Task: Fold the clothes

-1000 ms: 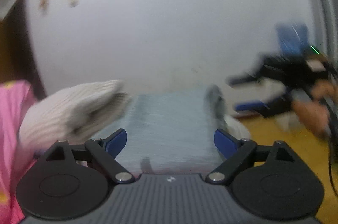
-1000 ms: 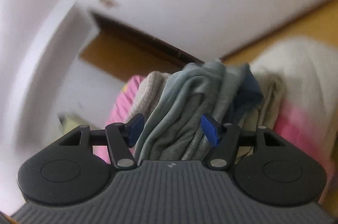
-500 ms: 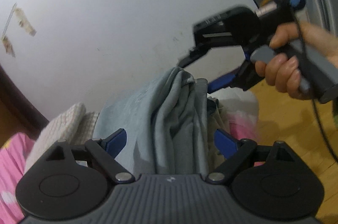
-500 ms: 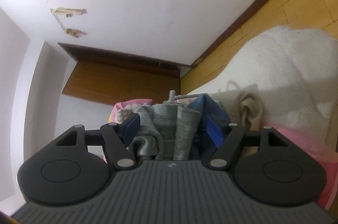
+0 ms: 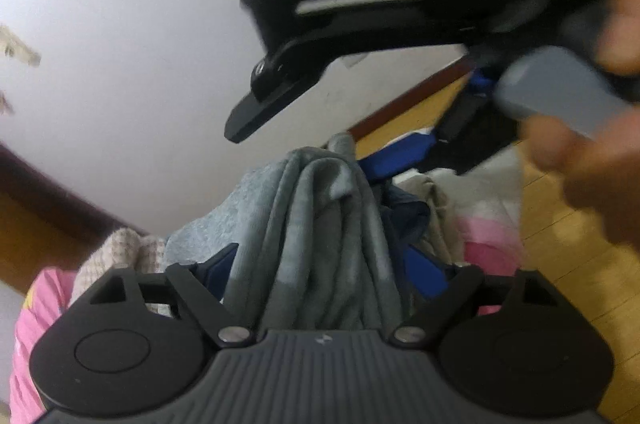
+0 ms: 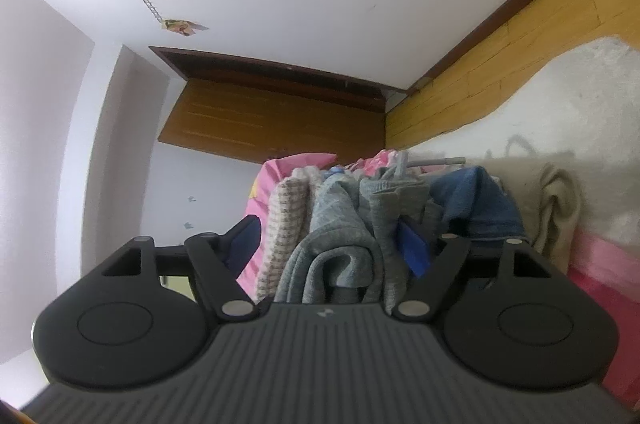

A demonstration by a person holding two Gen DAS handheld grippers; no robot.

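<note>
left gripper [image 5: 320, 272] closing round grey garment [image 5: 316, 232]; right gripper [image 6: 332, 244] opening — hand [image 5: 592, 152] left-view only

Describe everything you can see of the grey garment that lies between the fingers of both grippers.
The grey garment is soft, fleecy-looking knit fabric, bunched into long vertical folds, not yet folded flat. It rises between the left gripper, whose jaws are closing around it, and the right gripper, whose jaws are opening. Beside it lie a checked cream cloth and a blue garment, both touching it, on pink bedding.
</note>
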